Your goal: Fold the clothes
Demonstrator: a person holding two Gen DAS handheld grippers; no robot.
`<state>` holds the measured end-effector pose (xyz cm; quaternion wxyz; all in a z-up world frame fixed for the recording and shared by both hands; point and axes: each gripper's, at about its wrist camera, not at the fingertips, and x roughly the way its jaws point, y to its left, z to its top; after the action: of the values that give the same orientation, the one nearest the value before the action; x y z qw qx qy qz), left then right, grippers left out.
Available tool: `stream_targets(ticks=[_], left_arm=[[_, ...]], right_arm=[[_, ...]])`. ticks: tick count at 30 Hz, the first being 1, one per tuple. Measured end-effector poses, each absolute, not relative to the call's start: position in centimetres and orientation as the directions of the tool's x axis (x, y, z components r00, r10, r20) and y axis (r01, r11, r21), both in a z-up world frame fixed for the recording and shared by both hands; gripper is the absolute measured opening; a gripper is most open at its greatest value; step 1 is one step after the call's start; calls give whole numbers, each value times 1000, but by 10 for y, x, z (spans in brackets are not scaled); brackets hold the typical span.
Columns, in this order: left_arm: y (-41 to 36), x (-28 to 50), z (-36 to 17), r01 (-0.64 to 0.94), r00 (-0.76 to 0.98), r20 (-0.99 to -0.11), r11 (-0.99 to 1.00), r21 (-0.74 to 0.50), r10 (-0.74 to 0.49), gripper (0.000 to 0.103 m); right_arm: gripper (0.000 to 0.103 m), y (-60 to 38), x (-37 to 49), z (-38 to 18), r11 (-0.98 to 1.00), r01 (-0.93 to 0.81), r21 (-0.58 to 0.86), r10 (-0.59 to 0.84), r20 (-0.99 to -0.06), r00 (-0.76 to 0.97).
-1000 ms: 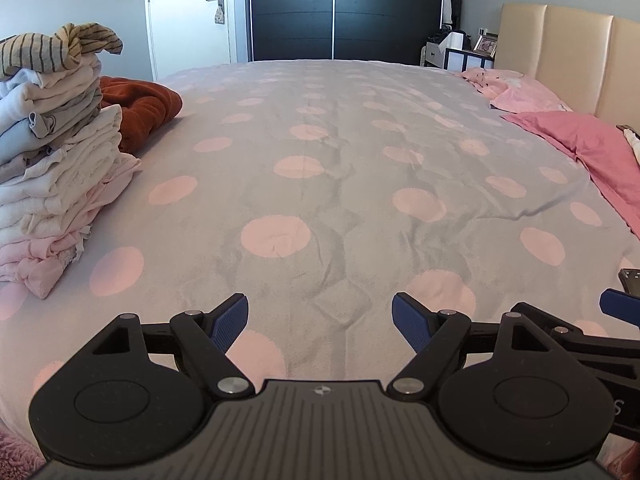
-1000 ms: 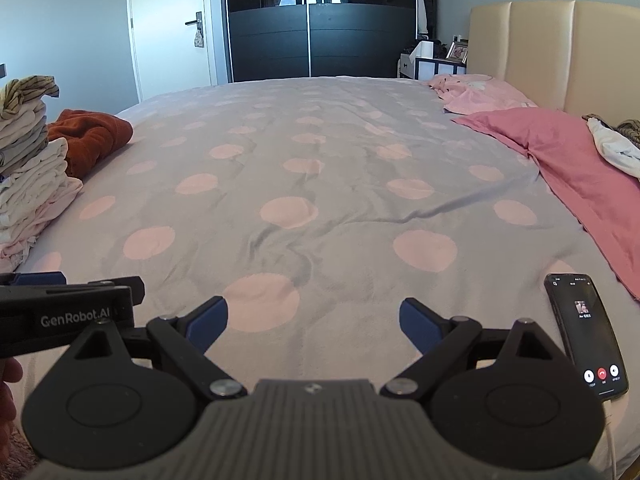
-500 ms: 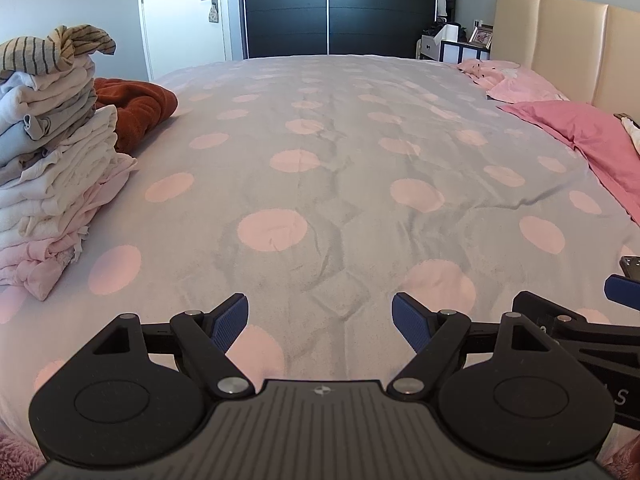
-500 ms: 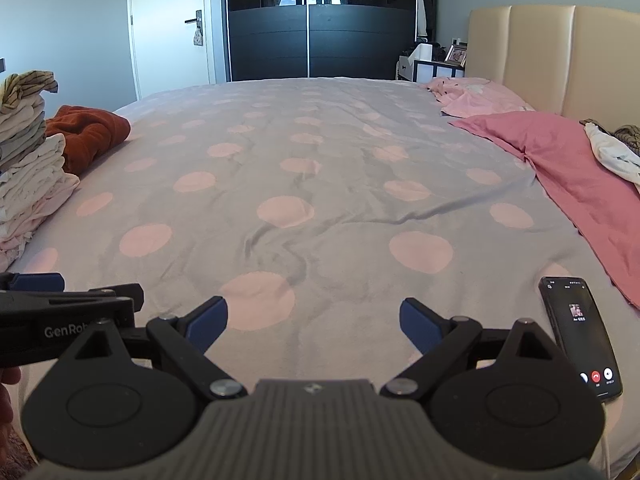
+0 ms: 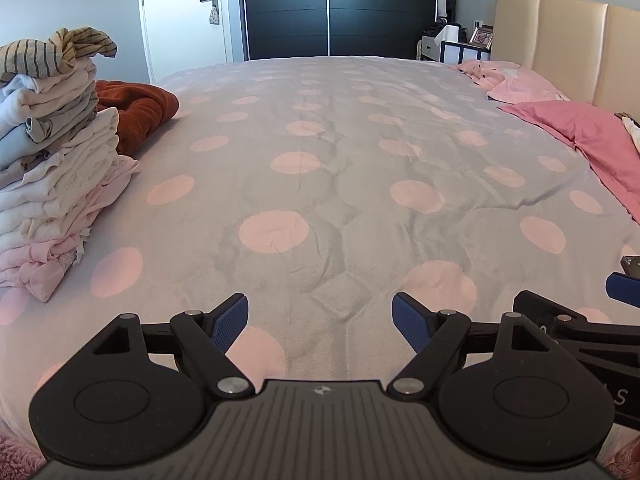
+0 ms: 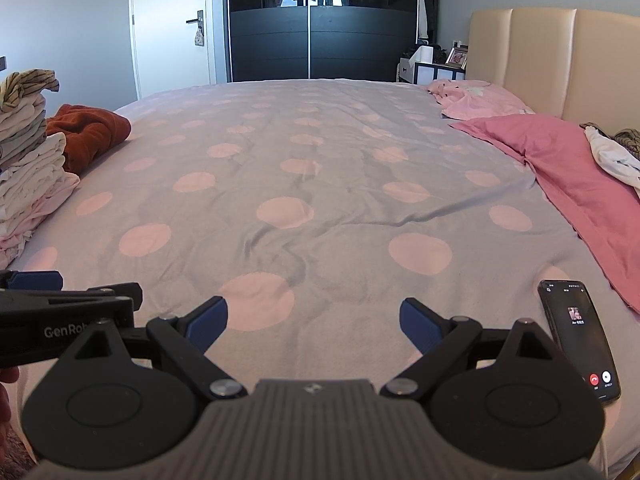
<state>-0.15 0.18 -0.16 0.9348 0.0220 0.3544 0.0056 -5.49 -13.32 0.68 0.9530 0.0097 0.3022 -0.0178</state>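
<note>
Both tools are held low over the near edge of the bed, side by side. The left gripper [image 5: 320, 316] is spread wide with nothing between its blue pads, and the right gripper [image 6: 314, 322] is likewise released and empty. Compared with one second ago, both views have been tilted slightly upward and the phone [image 6: 578, 340] has slid a little lower in the right view; no cloth has been taken up in that interval, so no fold is judged to be in hand. "GenRob", cut off, is read on the left tool's side in the right view. A call screen is shown on the phone, its text too small to read. The polka-dot duvet [image 5: 320, 184] lies bare in the middle. To the left, the stack of folded clothes [image 5: 52, 176] stands with a rust-coloured garment [image 5: 140, 110] beyond it. Unfolded pieces [image 6: 614, 156] are seen far right, near the headboard [image 6: 560, 64], on the pink sheet [image 6: 568, 168]; they are judged the next to be fetched.
</note>
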Motion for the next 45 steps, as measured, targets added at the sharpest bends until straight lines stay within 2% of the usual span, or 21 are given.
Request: stream_targets(ticks=[30, 37, 45], left_arm=[[6, -1, -1, 12, 738, -675, 999, 48, 23, 79], [19, 6, 5, -27, 730, -681, 998, 49, 53, 79], [25, 20, -2, -55, 711, -699, 997, 57, 80, 79]], right_arm=[[94, -145, -53, 12, 1000, 24, 11, -14, -583, 813], [94, -218, -42, 46, 994, 92, 57, -41, -581, 813], [94, -377, -23, 77, 972, 230, 38, -163, -597, 786]])
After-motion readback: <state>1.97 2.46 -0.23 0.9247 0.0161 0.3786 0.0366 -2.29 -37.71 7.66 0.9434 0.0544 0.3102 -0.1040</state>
